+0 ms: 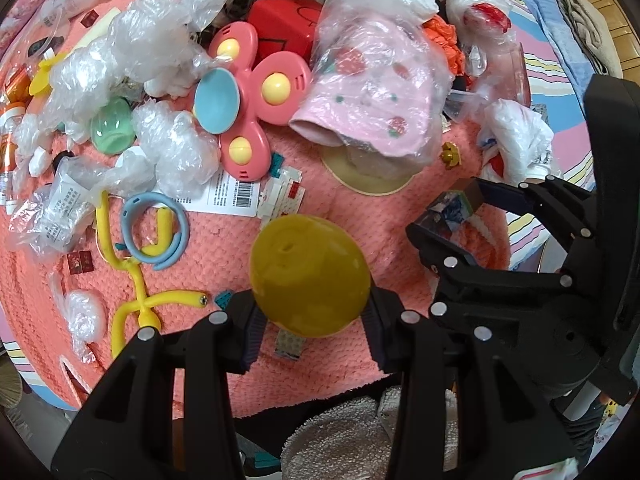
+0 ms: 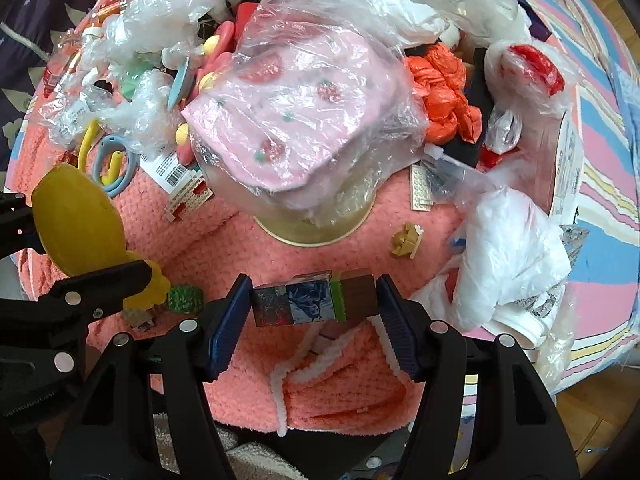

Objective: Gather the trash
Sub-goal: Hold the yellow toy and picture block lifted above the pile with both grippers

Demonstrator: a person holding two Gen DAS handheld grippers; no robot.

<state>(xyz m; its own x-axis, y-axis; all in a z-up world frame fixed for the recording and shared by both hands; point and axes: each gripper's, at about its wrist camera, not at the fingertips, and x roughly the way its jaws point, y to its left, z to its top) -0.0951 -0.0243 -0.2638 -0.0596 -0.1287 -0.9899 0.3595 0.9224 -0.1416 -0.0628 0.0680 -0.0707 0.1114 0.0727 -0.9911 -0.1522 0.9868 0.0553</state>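
My left gripper (image 1: 312, 320) is shut on a yellow plastic duck-shaped toy (image 1: 308, 272), held above the salmon-pink blanket (image 1: 224, 248). The same yellow toy (image 2: 80, 220) shows at the left of the right wrist view. My right gripper (image 2: 314, 304) is shut on a row of small picture blocks (image 2: 314, 302), also seen between its jaws in the left wrist view (image 1: 452, 204). Crumpled clear plastic bags (image 1: 132, 52) and a white bag (image 2: 508, 264) lie across the blanket. A pink strawberry hat in clear wrap (image 2: 292, 120) sits in the middle.
A pink spinner toy (image 1: 248, 100), a blue band (image 1: 160, 236), a yellow bendy figure (image 1: 132, 280), a barcode tag (image 1: 236, 196), small building bricks (image 2: 406, 240) and an orange bag (image 2: 444, 96) litter the blanket. A striped sheet (image 2: 600, 152) lies to the right, wooden floor beyond.
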